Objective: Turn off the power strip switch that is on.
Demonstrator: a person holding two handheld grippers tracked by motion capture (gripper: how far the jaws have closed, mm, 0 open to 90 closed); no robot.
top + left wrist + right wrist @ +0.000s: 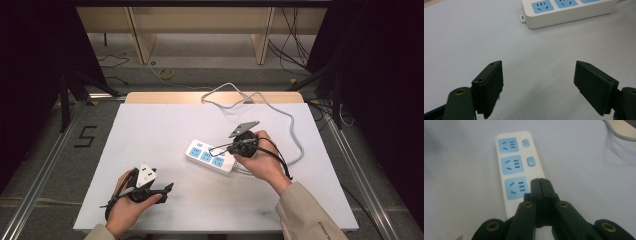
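Observation:
A white power strip with three blue sockets lies flat near the middle of the white table. In the right gripper view the power strip shows two blue switches beside its two farther sockets. My right gripper is shut with nothing between its jaws. Its tips sit over the strip beside the nearest socket, and I cannot tell whether they touch it. From above, the right gripper points left over the strip. My left gripper rests at the front left, open and empty, facing the power strip.
The strip's grey cable loops from its right end toward the table's far edge and back over the wooden rim. Dark stands and loose floor cables surround the table. Bare table surface lies between the two grippers.

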